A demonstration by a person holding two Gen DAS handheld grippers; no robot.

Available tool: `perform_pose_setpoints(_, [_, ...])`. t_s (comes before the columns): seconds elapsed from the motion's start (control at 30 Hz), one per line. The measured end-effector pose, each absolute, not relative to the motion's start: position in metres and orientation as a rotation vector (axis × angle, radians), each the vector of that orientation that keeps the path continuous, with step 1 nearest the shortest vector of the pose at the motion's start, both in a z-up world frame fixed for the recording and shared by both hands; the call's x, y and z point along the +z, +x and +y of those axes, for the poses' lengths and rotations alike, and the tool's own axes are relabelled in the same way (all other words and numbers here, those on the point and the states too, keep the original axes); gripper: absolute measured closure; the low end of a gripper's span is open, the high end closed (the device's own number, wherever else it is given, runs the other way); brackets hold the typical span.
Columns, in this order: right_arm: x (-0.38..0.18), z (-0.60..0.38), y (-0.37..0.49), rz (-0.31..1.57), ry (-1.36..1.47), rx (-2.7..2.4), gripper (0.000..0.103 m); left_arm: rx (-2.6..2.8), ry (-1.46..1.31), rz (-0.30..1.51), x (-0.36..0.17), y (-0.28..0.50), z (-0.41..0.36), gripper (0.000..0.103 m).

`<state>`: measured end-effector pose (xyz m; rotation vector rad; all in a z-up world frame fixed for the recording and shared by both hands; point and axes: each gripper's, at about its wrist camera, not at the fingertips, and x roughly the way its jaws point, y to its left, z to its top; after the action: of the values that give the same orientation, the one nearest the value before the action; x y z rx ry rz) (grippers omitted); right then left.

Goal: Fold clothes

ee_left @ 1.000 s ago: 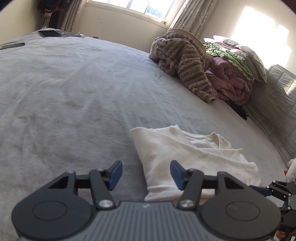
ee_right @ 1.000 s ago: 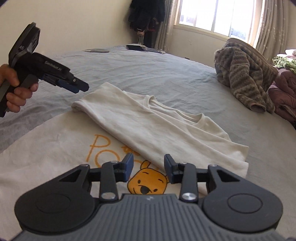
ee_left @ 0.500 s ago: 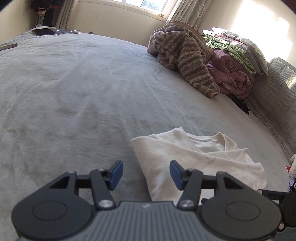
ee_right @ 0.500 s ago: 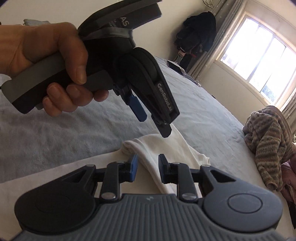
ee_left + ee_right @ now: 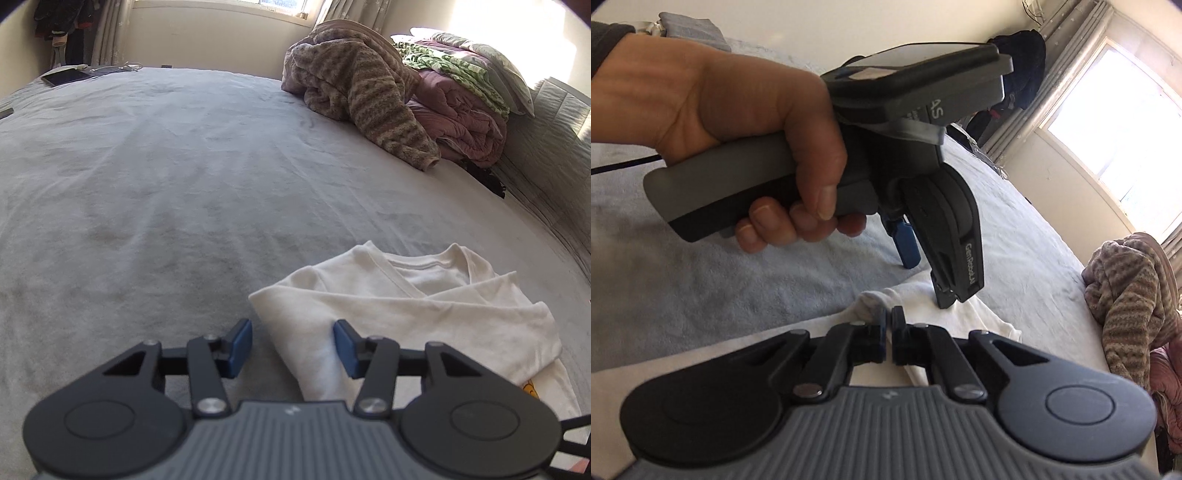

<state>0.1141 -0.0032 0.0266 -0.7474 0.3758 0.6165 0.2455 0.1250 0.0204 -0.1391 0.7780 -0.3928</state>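
Grey bed (image 5: pixel 184 192) carries the shirt (image 5: pixel 424 314) near its front edge, sides already folded in. Your left gripper (image 5: pixel 291 341) hovers over its folded corner, jaws apart. Right gripper (image 5: pixel 888 339): jaws together, apparently pinching shirt cloth. It's light, limp cotton, so grip doubled edges, not loose single layers.

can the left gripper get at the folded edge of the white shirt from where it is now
Probably yes. The left gripper is open, and the folded edge of the white shirt lies on the bed right between and ahead of its fingers, with nothing in the way. The right gripper is close beside it.
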Motion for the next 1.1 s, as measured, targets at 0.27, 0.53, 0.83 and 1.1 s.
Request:
perform_pose_setpoints(0.27, [0.027,0.0,0.114,0.364,-0.786,0.615,0.099,-0.41,-0.133,0.779,0.018,0.25,0.123,0.055])
perform_pose_setpoints(0.53, [0.025,0.015,0.127,0.334,-0.876,0.562,0.096,-0.439,-0.163,0.794,0.017,0.253,0.13,0.055])
perform_pose_setpoints(0.83, [0.037,0.023,0.139,0.344,-0.915,0.565,0.091,-0.445,-0.137,0.799,0.018,0.254,0.127,0.055])
perform_pose_setpoints(1.1, [0.048,0.029,0.147,0.381,-0.966,0.589,0.097,-0.449,-0.136,0.8,0.018,0.255,0.128,0.057])
